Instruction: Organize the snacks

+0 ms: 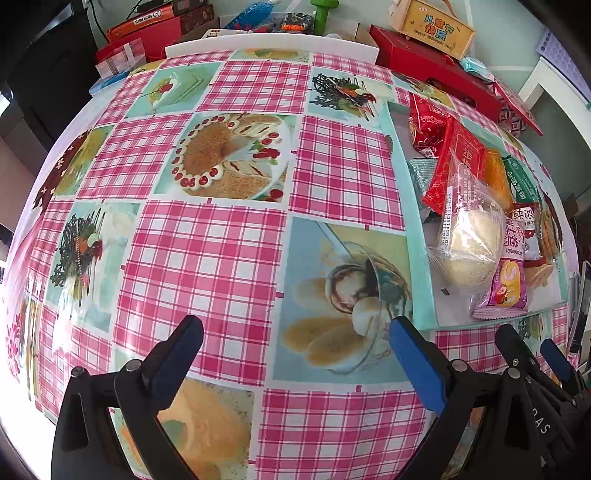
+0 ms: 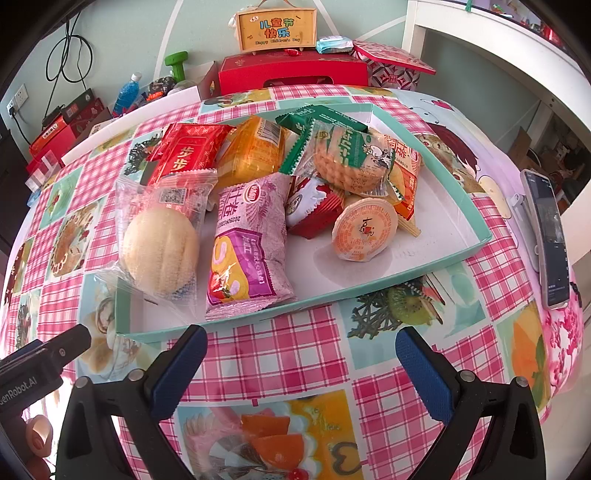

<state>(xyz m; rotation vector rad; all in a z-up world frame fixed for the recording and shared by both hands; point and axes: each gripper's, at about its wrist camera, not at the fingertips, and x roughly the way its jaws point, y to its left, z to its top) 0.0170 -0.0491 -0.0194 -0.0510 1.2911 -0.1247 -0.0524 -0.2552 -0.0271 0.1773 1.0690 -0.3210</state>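
A shallow teal-rimmed tray [image 2: 413, 275] holds several wrapped snacks: a bun in clear wrap [image 2: 160, 251], a pink roll-cake pack [image 2: 247, 251], a red pack [image 2: 188, 153], an orange pack [image 2: 251, 151], a green biscuit pack [image 2: 351, 158] and a jelly cup [image 2: 364, 232]. In the left wrist view the same tray [image 1: 400, 177] lies at the right with the bun [image 1: 471, 247]. My left gripper [image 1: 295, 350] hovers open over bare tablecloth, left of the tray. My right gripper [image 2: 301, 354] stands open just short of the tray's near rim, holding nothing.
The table wears a pink checked cloth [image 1: 207, 258] with food pictures. Red gift boxes [image 2: 291, 70], a yellow sign box [image 2: 277, 29], a green dumbbell [image 2: 177, 64] and a blue bottle [image 2: 125, 92] crowd the far edge. A phone [image 2: 550, 236] lies on the right.
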